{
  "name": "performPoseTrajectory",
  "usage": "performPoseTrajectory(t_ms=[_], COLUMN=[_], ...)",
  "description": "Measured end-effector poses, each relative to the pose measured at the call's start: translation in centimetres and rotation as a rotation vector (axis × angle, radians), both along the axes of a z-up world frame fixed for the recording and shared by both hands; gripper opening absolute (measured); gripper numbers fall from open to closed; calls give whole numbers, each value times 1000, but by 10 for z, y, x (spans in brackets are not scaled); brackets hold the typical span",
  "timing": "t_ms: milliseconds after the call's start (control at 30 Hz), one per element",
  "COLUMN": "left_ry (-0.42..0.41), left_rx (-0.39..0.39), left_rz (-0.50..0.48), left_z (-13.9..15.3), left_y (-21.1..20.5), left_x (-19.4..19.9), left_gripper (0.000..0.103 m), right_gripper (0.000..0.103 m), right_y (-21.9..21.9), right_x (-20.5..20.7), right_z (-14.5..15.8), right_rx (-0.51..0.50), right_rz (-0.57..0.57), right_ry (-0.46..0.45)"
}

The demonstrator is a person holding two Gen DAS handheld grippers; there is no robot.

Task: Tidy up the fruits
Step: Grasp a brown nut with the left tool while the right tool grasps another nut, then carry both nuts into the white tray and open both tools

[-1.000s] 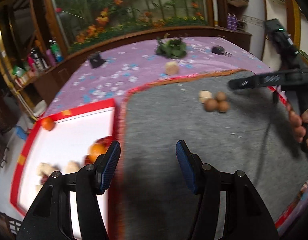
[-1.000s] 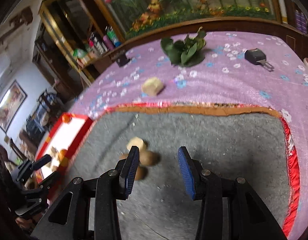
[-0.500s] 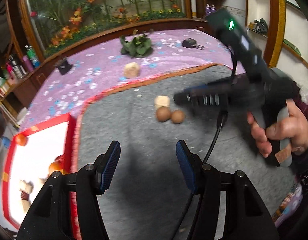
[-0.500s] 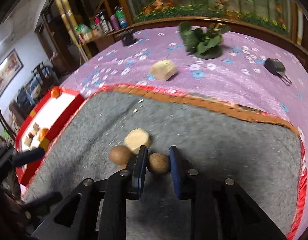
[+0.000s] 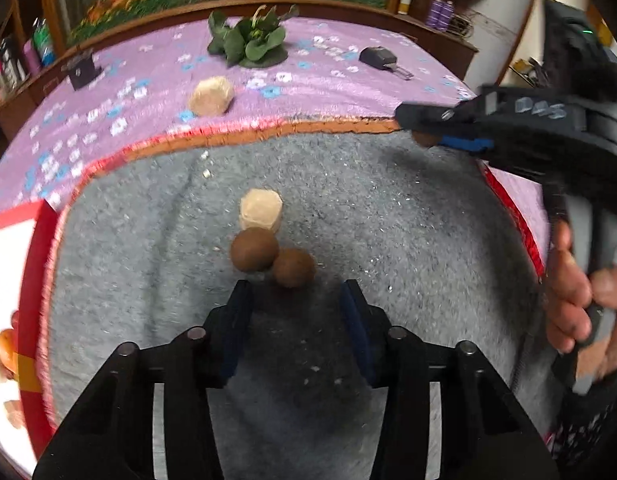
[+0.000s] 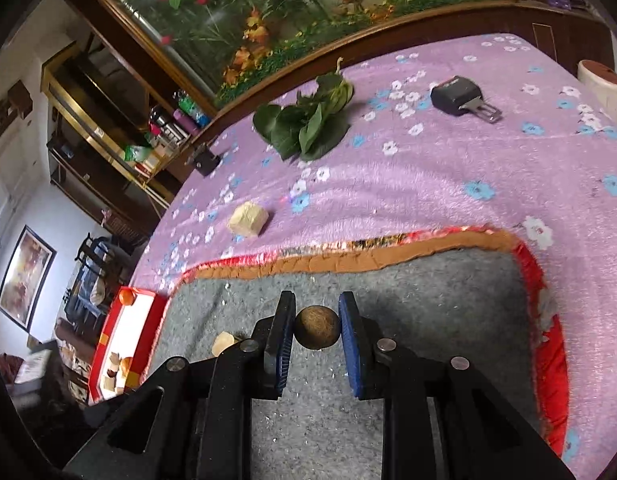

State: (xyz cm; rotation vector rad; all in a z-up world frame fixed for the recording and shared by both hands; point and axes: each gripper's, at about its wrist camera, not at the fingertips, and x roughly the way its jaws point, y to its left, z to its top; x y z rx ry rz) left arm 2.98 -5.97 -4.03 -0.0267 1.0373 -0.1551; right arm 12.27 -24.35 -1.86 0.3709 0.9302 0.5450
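Brown round fruit (image 6: 317,327) sits clamped between the blue pads of the right gripper (image 6: 317,330), lifted clear of the grey mat (image 6: 428,300); pads press it on both sides. In the left wrist view the same right gripper (image 5: 422,130) shows at upper right, side-on and blurred, with a bit of brown at its tip, gripped by a hand (image 5: 580,300) at the right edge.

Left gripper (image 5: 294,322) hovers over the grey mat (image 5: 388,208), jaws apart with nothing between them; they have just been closing somewhat. Just ahead of its tips lie two more brown fruits, one to the left (image 5: 254,249) and one to the right (image 5: 293,268), touching each other. A pale beige faceted chunk (image 5: 261,210) sits right behind the left one, touching it.

Grey mat has a red and orange border (image 5: 268,134) and lies on a purple floral cloth (image 5: 148,92). On the cloth: another beige chunk (image 5: 211,96), a bunch of green leaves (image 5: 250,42), a black key fob (image 5: 382,60), a small black box (image 5: 82,70).

Red-rimmed white tray (image 6: 138,344) lies at the left end of the mat, holding orange and pale pieces; one orange fruit (image 6: 127,297) at its far corner. Tray contents too small to name further. Wooden shelves and a flower mural stand behind the table.
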Motion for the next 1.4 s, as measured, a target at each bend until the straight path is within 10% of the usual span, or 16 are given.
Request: performPoseTrajectory(t_ms=[367, 933, 1400], left_ry=[-92, -215, -348], left_rx=[82, 135, 275], left_rz=[32, 69, 359], left_z=[-3, 23, 52], left_y=[-7, 35, 166], left_x=[14, -37, -87], left_gripper=[19, 18, 19], right_gripper=[23, 23, 22], right_y=[-2, 26, 187], right_x=[-1, -10, -71], right_z=[8, -6, 26], right_rx=[34, 69, 121], right_rz=[-9, 95, 357], right_ry=[-15, 18, -66])
